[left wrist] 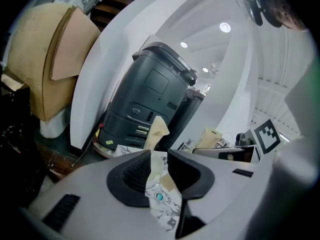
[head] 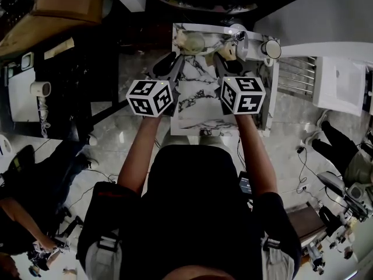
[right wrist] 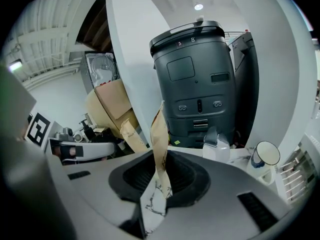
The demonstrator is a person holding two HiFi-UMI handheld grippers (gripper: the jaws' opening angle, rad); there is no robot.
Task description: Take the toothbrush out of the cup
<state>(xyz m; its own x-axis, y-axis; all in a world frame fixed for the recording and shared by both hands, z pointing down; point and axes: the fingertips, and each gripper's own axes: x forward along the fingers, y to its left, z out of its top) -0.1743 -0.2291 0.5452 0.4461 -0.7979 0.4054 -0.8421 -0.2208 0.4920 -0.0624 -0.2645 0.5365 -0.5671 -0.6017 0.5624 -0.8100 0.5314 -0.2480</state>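
Observation:
A white cup (head: 271, 49) (right wrist: 265, 156) with a dark rim stands at the marble table's far right corner; I see no toothbrush in it. My right gripper (head: 226, 62) (right wrist: 160, 176) is shut on a tall tan paper packet (right wrist: 160, 134) that stands up out of its jaws. A second tan paper packet (left wrist: 159, 129) (head: 192, 41) rises between the jaws of my left gripper (head: 169, 64) (left wrist: 159, 176). Those jaws stand apart, with marble showing through the gap and the pads off the paper. Both packets hide whatever is inside them.
The small marble table (head: 192, 107) carries a white pump dispenser (head: 238, 37) (right wrist: 216, 144) beside the cup. A big dark grey bin (left wrist: 150, 99) (right wrist: 197, 79) stands behind the table. A cardboard box (head: 70, 2) sits far left, and a white rack (head: 297, 74) lies right of the table.

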